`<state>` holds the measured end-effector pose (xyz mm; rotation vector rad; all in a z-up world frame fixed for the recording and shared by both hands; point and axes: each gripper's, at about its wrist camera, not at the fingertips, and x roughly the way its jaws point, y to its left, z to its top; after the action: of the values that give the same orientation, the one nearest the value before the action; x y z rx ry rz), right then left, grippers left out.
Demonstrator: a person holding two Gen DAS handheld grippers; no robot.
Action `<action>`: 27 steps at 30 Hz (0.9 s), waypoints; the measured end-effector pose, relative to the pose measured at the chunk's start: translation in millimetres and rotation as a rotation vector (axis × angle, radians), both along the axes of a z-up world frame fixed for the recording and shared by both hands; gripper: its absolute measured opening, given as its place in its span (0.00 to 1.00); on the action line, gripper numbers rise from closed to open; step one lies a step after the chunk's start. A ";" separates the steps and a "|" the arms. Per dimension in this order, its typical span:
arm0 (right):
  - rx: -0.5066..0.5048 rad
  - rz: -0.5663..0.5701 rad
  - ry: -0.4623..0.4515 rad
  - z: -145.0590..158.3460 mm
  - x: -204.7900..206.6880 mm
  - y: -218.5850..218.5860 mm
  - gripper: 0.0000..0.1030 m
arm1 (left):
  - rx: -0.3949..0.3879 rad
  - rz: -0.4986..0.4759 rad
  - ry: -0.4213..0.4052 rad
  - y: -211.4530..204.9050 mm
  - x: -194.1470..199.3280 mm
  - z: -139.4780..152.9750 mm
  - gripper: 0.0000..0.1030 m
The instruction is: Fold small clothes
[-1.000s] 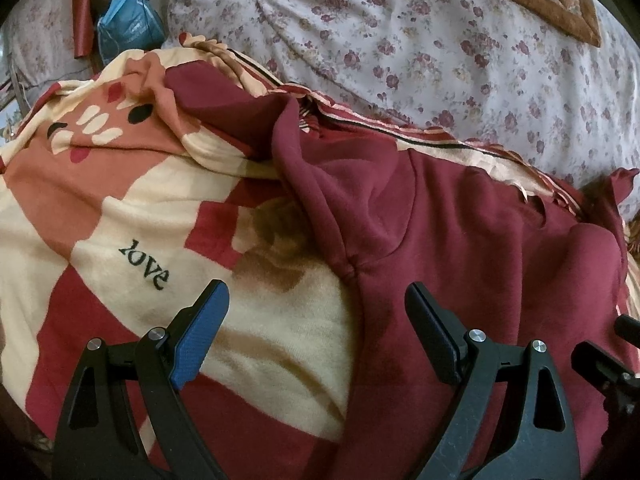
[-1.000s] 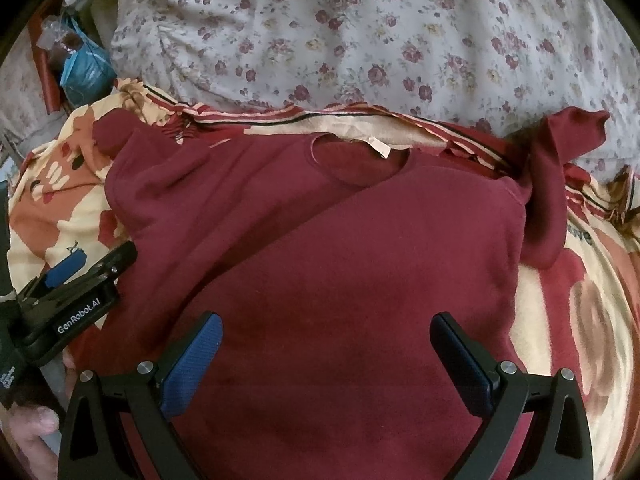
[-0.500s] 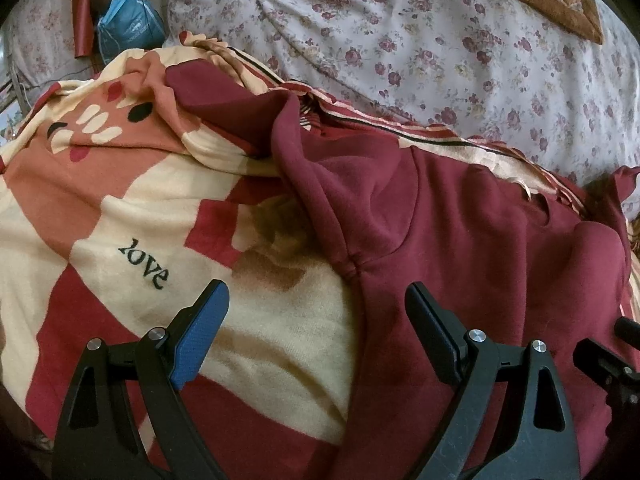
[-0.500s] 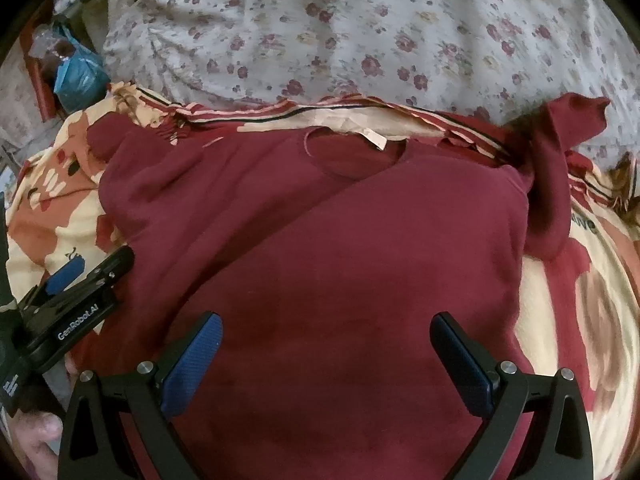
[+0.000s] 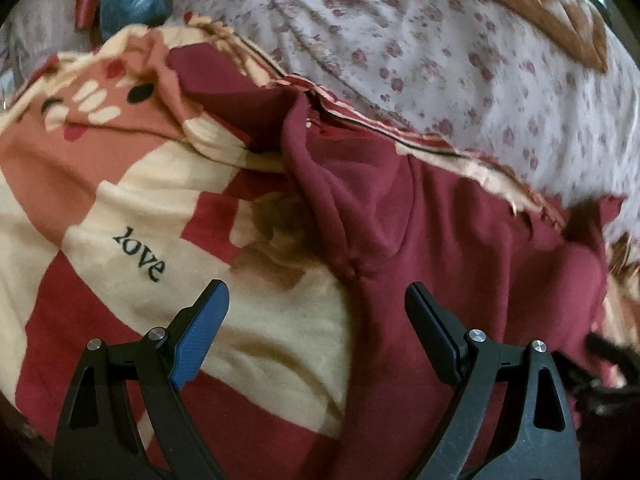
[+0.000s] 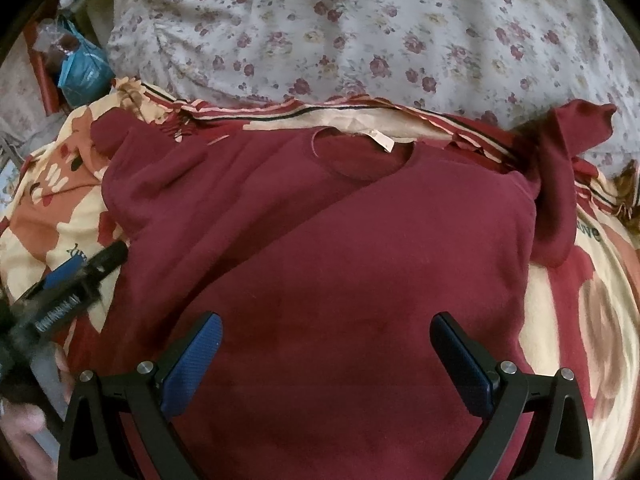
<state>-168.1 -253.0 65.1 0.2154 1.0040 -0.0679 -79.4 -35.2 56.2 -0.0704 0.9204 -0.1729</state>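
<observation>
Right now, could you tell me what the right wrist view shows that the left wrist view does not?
Only the right wrist view shows the maroon top's neckline with its label. Only the left wrist view shows the patchwork quilt corner. Both show the top spread on the patterned blanket, the floral sheet, the blue bag, and each tool, left and right, open and holding nothing.
</observation>
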 end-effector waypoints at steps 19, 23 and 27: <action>0.069 0.044 0.020 -5.7 1.6 -5.0 1.00 | -0.272 0.249 0.136 67.7 173.1 26.3 0.87; 0.081 0.054 0.030 -9.3 3.1 -5.7 1.00 | -0.299 0.313 0.153 71.6 194.4 13.2 0.87; 0.089 0.057 0.042 -14.1 5.4 -5.7 1.00 | -0.271 0.331 0.173 74.6 207.4 2.2 0.87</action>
<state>-162.7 -258.7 51.0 0.2673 1.0551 0.0243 128.0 39.4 58.4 -0.4924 1.0392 0.0177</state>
